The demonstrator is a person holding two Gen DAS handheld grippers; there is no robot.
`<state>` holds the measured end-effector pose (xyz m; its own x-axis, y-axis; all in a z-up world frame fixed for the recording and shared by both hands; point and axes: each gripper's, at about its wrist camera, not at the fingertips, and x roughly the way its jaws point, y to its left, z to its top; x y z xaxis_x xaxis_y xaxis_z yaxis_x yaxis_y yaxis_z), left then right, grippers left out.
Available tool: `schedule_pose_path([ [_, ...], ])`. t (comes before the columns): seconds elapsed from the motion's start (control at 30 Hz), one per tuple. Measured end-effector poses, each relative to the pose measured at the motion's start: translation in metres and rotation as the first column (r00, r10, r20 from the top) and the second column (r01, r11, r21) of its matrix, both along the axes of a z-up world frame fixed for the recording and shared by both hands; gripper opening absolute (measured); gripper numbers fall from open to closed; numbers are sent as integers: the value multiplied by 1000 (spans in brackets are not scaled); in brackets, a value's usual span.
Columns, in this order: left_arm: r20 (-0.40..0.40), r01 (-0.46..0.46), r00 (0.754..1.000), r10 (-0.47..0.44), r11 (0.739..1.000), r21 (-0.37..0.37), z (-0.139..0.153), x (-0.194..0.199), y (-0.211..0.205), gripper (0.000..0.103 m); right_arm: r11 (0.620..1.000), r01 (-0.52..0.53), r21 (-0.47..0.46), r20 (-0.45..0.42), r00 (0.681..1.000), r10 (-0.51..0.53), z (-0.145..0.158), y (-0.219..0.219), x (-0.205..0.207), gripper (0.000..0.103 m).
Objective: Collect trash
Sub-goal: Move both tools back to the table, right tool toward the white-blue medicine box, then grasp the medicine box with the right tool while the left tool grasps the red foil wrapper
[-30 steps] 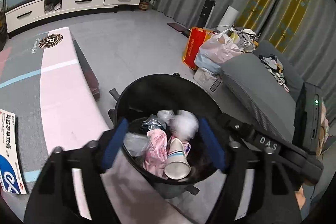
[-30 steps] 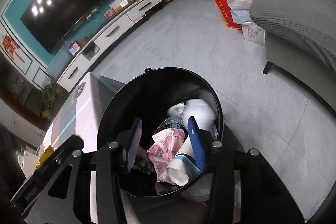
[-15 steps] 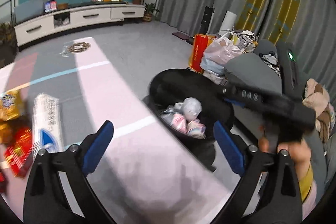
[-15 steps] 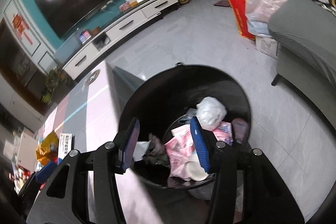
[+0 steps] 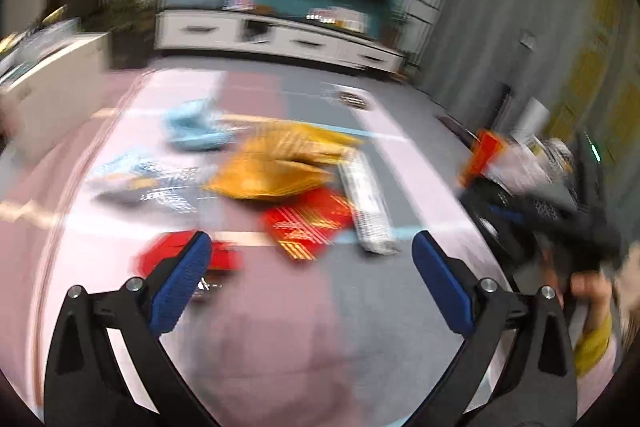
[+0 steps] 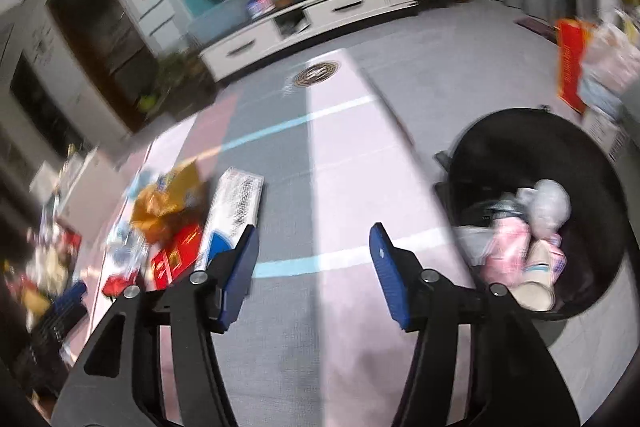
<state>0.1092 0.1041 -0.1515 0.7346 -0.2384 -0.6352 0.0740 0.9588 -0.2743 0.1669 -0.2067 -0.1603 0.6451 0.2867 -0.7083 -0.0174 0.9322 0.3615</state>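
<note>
- We see a big flat table top (image 5: 304, 339) with wide stripes of soft pink and grey, thin white and light blue lines, and a round dark badge (image 6: 317, 73) at its far end. Its writing is too blurry to read.
- On the left part of the table, trash lies in a loose pile. From left to right in the left tongs' view we see a shiny see-through plastic wrapper (image 5: 144, 183), a crumpled light blue wrapper (image 5: 192, 127), a flat red packet (image 5: 188, 255), a puffy, crinkly yellow bag (image 5: 280, 167), a flat red packet with gold stripes (image 5: 312, 223) and a long white box (image 5: 366, 203) with tiny dark print that we cannot read.
- The left tongs (image 5: 310, 267) hang over the table near the pile. Their blue bumpy pads (image 5: 182, 287) are opening and stand very wide apart, with nothing between them.
- The right tongs (image 6: 312, 267) hang over the bare middle of the table. Their blue pads (image 6: 386, 275) are opening too, and nothing is between them.
- On the right, beside the table edge, stands a round black bin (image 6: 536, 147). Inside lie a pink soft packet (image 6: 506, 247), a white crumpled ball of plastic (image 6: 550, 201) and a paper cup (image 6: 538, 287) lying on its side.
- Far right in the left tongs' view, a hand (image 5: 588, 287) with a yellow cuff holds the other black tongs.
</note>
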Motion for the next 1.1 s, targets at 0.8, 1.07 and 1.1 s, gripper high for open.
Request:
schedule_pose_path([
  [0.8, -224, -181, 960, 166, 982, -47, -66, 32, 60, 78, 988, -141, -57, -141, 981, 131, -52, 108, 45, 57],
  [1.07, -265, -146, 955, 133, 989, -28, -71, 31, 49, 26, 982, -166, -93, -129, 980, 153, -48, 113, 42, 46],
  [1.1, -267, -145, 955, 133, 989, -27, -72, 30, 48, 22, 982, -165, -93, -129, 980, 153, -48, 113, 42, 46],
])
